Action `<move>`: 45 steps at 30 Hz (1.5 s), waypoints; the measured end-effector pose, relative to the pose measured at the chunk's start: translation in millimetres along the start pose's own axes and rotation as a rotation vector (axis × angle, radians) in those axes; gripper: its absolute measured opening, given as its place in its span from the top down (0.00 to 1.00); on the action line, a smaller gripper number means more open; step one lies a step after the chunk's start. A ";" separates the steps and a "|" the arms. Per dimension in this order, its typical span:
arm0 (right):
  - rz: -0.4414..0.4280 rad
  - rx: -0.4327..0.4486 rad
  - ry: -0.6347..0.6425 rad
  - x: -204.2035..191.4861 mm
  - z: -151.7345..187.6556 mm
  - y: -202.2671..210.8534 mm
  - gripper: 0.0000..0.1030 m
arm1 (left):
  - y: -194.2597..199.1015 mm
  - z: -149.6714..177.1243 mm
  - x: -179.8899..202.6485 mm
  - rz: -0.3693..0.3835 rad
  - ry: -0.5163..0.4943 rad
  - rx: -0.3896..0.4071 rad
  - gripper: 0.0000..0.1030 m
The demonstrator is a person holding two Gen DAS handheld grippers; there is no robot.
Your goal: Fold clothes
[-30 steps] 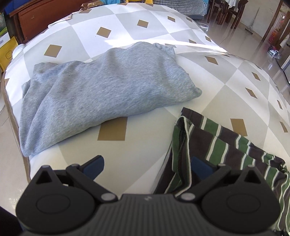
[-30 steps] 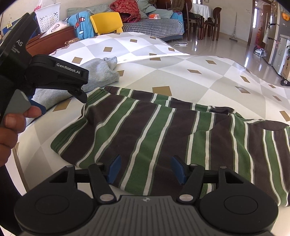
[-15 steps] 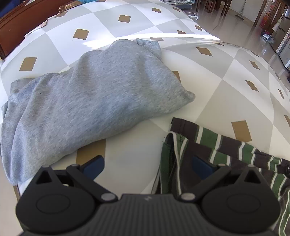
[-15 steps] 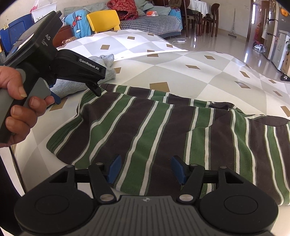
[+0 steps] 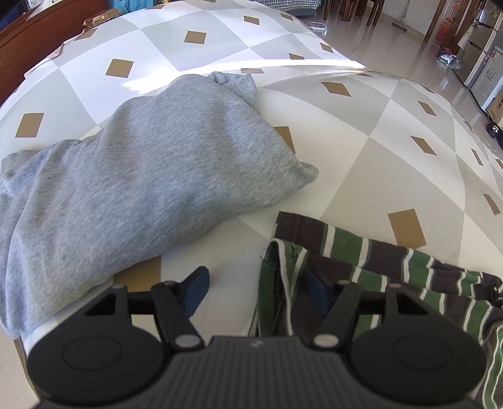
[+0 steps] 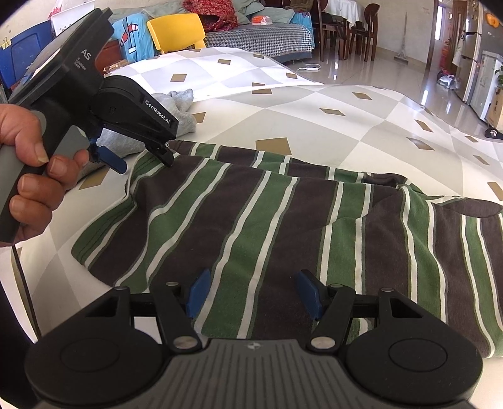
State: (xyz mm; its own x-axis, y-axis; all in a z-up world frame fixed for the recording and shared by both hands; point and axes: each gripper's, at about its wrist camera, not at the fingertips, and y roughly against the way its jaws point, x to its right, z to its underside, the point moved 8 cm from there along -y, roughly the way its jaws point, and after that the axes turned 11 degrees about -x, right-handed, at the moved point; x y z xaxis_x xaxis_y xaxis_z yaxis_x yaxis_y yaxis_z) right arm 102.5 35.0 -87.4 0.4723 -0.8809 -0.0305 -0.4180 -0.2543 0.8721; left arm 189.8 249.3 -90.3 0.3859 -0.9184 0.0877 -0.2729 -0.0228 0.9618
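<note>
A brown, green and white striped shirt lies spread on the checked tablecloth. My left gripper is open, and the shirt's far left corner stands up between its fingers. In the right wrist view the left gripper sits at that corner, held by a hand. My right gripper is open and empty, just above the shirt's near edge. A grey sweatshirt lies crumpled to the left of the striped shirt.
The table's left edge drops off close to the left gripper. A yellow chair, a sofa with piled clothes and dining chairs stand beyond the table. A fridge stands at the right.
My left gripper has moved forward and right over the shirt's corner, so the hem now sits between its fingers. My right gripper has barely moved.
</note>
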 end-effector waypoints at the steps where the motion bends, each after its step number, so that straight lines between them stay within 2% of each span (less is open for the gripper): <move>1: 0.001 0.000 0.002 -0.4 0.0 -0.5 0.41 | 0.4 -0.2 0.3 0.001 -0.001 0.001 0.46; 2: 0.002 0.001 0.003 -0.4 0.0 -0.6 0.41 | 0.9 -0.5 0.7 0.002 -0.002 0.002 0.50; 7: 0.003 0.001 0.005 -0.3 0.5 -0.8 0.41 | 0.0 -0.8 1.6 0.008 -0.006 0.000 0.57; 9: 0.005 0.001 0.007 -1.2 1.0 -0.5 0.41 | 0.0 -1.2 2.4 0.011 -0.009 0.003 0.67; 17: 0.008 0.002 0.011 -3.0 1.7 -0.1 0.41 | 3.9 -1.5 10.7 0.017 -0.042 0.024 0.92; 21: 0.006 0.005 0.007 -2.9 1.2 0.6 0.41 | 8.9 -3.1 12.7 0.028 -0.038 0.045 0.96; 27: 0.003 0.021 -0.009 -0.7 -1.9 3.4 0.41 | 18.8 -6.9 14.2 0.040 -0.026 0.084 0.97; 30: -0.015 0.053 -0.002 -0.5 -8.4 10.0 0.41 | 18.8 -6.4 14.6 0.058 -0.019 0.063 0.97; 34: -0.009 0.083 0.063 -0.1 -21.7 13.0 0.41 | 20.6 -6.6 16.9 0.034 -0.060 0.033 0.95; 39: -0.032 0.094 0.079 6.4 -37.9 9.2 0.41 | 25.8 -8.1 18.7 0.015 -0.105 0.014 0.91; 45: 0.002 0.099 0.180 14.6 -54.0 -3.8 0.41 | 26.4 -7.5 24.3 -0.001 -0.143 -0.005 0.88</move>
State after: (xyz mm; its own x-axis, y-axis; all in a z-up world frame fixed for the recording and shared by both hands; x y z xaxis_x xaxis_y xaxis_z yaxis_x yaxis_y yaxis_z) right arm 152.9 44.7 -64.8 0.5988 -0.7981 0.0668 -0.4893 -0.2985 0.8194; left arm 198.6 229.3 -60.9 0.2567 -0.9652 0.0495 -0.2677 -0.0218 0.9633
